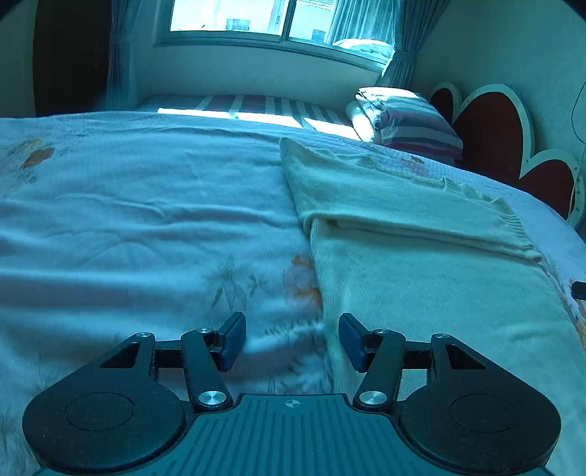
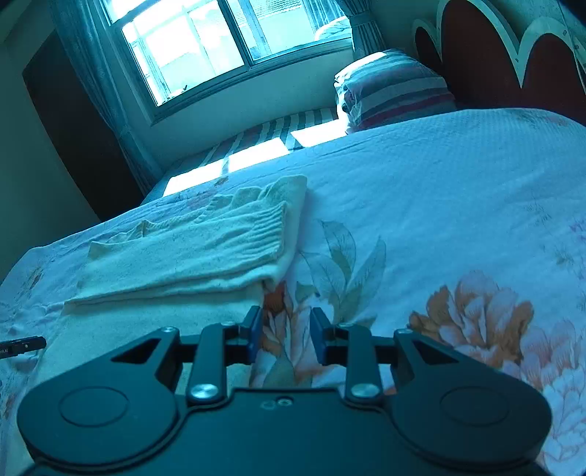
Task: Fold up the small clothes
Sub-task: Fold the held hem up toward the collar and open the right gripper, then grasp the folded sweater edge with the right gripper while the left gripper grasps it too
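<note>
A cream knitted sweater (image 1: 421, 256) lies flat on the floral bedspread (image 1: 146, 227), with a sleeve folded across its body. My left gripper (image 1: 291, 342) is open and empty, low over the sweater's left edge near its hem. In the right wrist view the sweater (image 2: 183, 256) lies to the left, its ribbed cuff on top. My right gripper (image 2: 285, 338) is open and empty, just above the bedspread (image 2: 439, 205) beside the sweater's right edge. The tip of the other gripper (image 2: 22, 346) shows at the far left.
A folded striped quilt (image 1: 406, 121) lies at the head of the bed next to a red and white headboard (image 1: 494, 128). A window (image 1: 256, 18) with curtains is behind. A striped sheet (image 2: 256, 146) shows beyond the bedspread.
</note>
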Tool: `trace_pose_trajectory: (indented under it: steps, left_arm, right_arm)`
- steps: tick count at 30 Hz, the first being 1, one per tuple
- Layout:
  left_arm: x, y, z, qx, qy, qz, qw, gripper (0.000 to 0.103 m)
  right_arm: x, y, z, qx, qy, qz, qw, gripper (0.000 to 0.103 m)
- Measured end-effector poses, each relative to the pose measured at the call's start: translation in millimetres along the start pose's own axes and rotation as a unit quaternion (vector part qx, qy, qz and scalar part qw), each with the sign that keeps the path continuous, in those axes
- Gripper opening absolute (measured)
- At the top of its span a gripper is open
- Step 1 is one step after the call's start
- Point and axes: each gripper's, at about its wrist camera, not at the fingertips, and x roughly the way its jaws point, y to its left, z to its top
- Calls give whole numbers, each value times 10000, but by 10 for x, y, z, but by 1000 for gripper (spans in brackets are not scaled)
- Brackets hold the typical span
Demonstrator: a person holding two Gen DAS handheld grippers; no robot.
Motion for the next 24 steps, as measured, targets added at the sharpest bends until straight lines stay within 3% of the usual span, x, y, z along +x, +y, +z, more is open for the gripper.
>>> trace_pose_trajectory:
  steps: [3,11,16,18,24]
  left_arm:
    - [-281,1,-343,-263,138,-151,9994,56]
    - [-775,-86,-883,-435,419,-522,9968,56]
    - [-1044,-19,-1190,-630,556,-1025,9912,54]
    - [-1128,16,-1328,-813,628,-1205,9874,46]
    - [-1254,106,-1681,-1482,792,-1932,9667,44]
  right_arm:
    - [-212,-106,-227,213,171,73,9996,29]
    - [-866,-135,-862,761,672,435,9939,32]
    - [-1231,-5,-1318,928,905,531,9901,34]
    - [-1345,60,-1490,1030,960,578,9884,34]
    - [-1606,112,-1840,1632,1042,822,9776,34]
